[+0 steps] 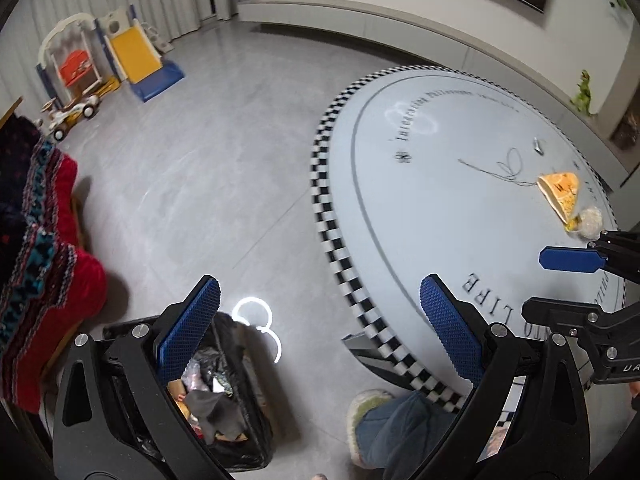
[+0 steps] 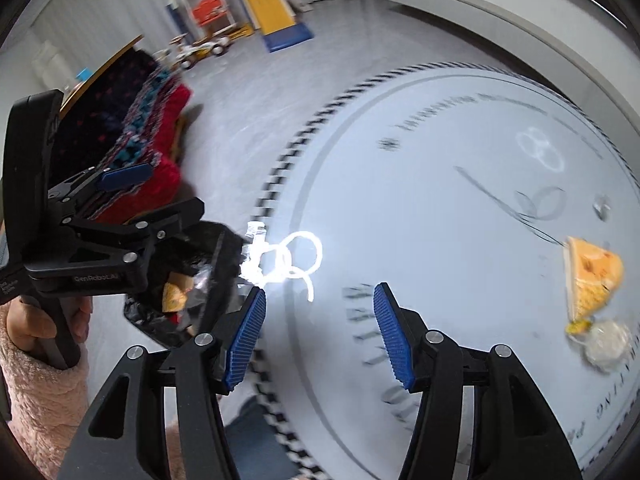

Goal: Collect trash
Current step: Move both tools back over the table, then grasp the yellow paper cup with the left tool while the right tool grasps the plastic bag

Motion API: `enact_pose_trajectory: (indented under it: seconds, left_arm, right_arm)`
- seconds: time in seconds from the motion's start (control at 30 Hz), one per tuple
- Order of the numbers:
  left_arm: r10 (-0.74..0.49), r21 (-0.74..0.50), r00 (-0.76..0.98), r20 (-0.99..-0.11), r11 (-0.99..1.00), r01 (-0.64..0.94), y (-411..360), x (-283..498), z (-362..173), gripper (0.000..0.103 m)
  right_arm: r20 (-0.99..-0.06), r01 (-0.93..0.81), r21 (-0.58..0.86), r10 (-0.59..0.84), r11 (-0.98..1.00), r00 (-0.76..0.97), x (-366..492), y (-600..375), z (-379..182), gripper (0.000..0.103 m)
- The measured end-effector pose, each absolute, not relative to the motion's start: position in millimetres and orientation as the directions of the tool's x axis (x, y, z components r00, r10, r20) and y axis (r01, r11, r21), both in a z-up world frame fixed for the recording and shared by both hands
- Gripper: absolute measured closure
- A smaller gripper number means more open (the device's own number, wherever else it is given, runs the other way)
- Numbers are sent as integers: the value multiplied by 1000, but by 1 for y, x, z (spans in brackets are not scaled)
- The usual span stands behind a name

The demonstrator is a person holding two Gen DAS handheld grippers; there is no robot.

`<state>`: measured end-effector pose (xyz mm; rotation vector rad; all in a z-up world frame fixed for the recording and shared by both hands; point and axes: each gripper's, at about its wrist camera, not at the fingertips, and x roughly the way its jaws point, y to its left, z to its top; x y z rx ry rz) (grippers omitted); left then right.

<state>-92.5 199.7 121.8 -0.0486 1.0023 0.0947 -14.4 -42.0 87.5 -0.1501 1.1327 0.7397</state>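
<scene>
Right claw (image 2: 320,334) about half open, seemingly empty, left claw (image 1: 320,328) wide

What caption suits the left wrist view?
Empty left gripper, jaws open, above lined trash bin beside round table holding orange wrapper.

1 round table (image 1: 440,208), 1 bin (image 1: 236,408), 2 tools, approx. 3 trash bits.

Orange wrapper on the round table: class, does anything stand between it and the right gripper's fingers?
Nothing visible does. The right gripper is open and empty, and only bare table lies between it and the orange wrapper. A crumpled clear piece lies beside the wrapper, not in the path.
</scene>
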Motion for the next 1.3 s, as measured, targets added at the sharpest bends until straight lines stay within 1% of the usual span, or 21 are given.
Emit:
enact_pose_trajectory:
  seconds: [0.23, 0.43, 0.5, 0.57, 0.67, 0.77, 0.87, 1.1, 1.13, 1.17, 1.2, 1.23, 1.27, 1.3]
  left_arm:
    - [-47, 9, 527, -849, 995, 102, 106, -34, 119, 6]
    - [-134, 5, 496, -858, 964, 268, 24, 16, 109, 6]
    - [-155, 4, 489, -858, 951, 308, 3, 29, 107, 6]
    - [-178, 8, 479, -860, 932, 361, -21, 44, 104, 6]
    - [-190, 31, 457, -869, 901, 434, -55, 68, 98, 6]
    - [-182, 71, 449, -875, 868, 491, -85, 87, 90, 6]
    - [-192, 79, 433, -881, 841, 535, -108, 101, 82, 6]
    - [-234, 48, 395, -889, 809, 586, -136, 124, 71, 6]
    - [-238, 47, 389, -890, 800, 598, -141, 126, 70, 6]
    - [-240, 51, 387, -891, 792, 608, -144, 127, 68, 6]
    - [-245, 50, 377, -893, 779, 625, -149, 130, 66, 6]
    - [-252, 45, 362, -897, 764, 643, -154, 132, 63, 6]
    - [-253, 44, 349, -902, 752, 658, -158, 133, 60, 6]
    - [-250, 46, 340, -907, 742, 669, -162, 133, 57, 6]
  right_arm:
    - [-875, -393, 236, 371, 889, 313, 24, -164, 79, 45]
    - [-888, -200, 233, 292, 952, 355, 49, -253, 68, 41]
    - [-893, -127, 235, 265, 964, 363, 56, -278, 63, 34]
    - [-898, -48, 241, 242, 969, 368, 64, -303, 56, 30]
    - [-910, 47, 252, 220, 966, 352, 75, -326, 41, 28]
    - [-922, 100, 251, 206, 963, 328, 82, -336, 25, 28]
    - [-931, 129, 245, 196, 961, 309, 91, -340, 12, 28]
    - [-938, 149, 259, 212, 954, 274, 112, -343, -9, 28]
    - [-939, 144, 260, 216, 955, 267, 115, -344, -13, 29]
    - [-939, 137, 264, 222, 955, 263, 117, -346, -15, 40]
    - [-938, 133, 268, 228, 954, 260, 118, -346, -16, 47]
    - [-936, 130, 280, 240, 951, 258, 119, -348, -17, 50]
    - [-933, 125, 289, 250, 949, 258, 120, -348, -17, 60]
    - [-931, 117, 295, 257, 948, 259, 119, -349, -16, 63]
